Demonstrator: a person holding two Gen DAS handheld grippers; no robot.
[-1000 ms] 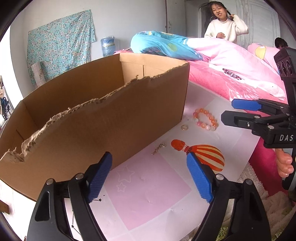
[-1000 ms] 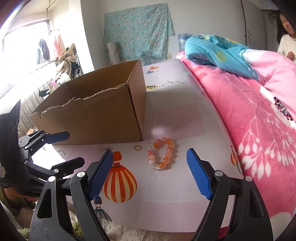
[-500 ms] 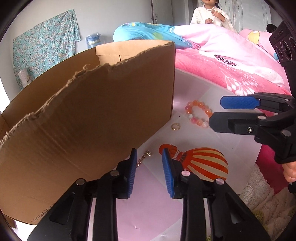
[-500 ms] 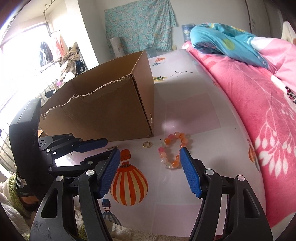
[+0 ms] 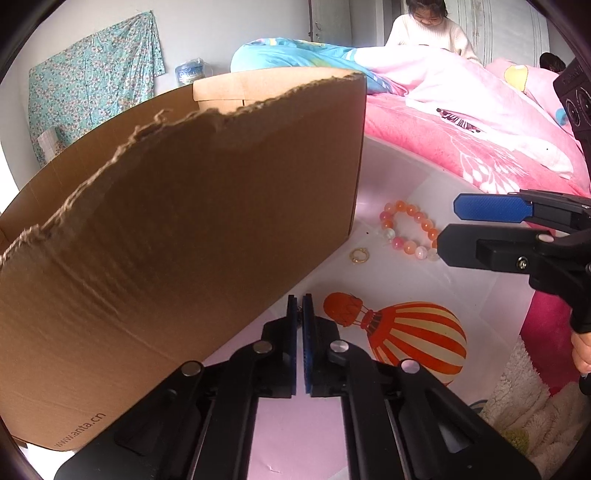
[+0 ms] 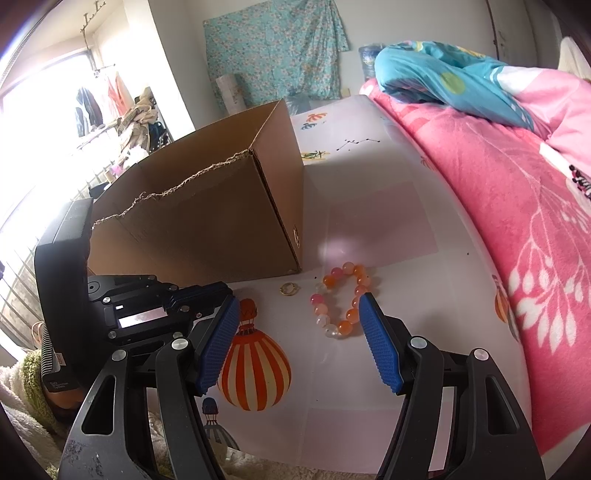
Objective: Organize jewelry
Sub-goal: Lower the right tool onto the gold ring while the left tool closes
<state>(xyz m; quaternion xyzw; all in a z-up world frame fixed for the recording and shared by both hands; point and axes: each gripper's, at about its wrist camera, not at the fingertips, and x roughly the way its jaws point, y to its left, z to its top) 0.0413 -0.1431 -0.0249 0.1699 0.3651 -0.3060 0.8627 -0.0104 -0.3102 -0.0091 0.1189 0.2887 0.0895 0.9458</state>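
Observation:
My left gripper (image 5: 300,301) is shut, its blue pads pressed together low on the mat at the foot of the cardboard box (image 5: 184,240). The small gold chain that lay there is hidden between them. Seen from the right wrist, the left gripper (image 6: 221,291) sits beside the box (image 6: 207,229). An orange and pink bead bracelet (image 5: 409,246) and a gold ring (image 5: 352,254) lie on the mat past the box corner. My right gripper (image 6: 298,299) is open just short of the bracelet (image 6: 345,326) and ring (image 6: 284,290), touching neither. It enters the left wrist view from the right (image 5: 448,223).
The mat carries a striped orange balloon print (image 6: 255,373). A pink quilt (image 6: 517,206) lines its right side, with a person in white (image 5: 428,29) at its far end. A fluffy rug (image 5: 524,398) lies below the mat's near edge.
My left gripper moved forward and down to the small chain by the box and its jaws went from wide open to shut. My right gripper narrowed a little and edged nearer the bracelet.

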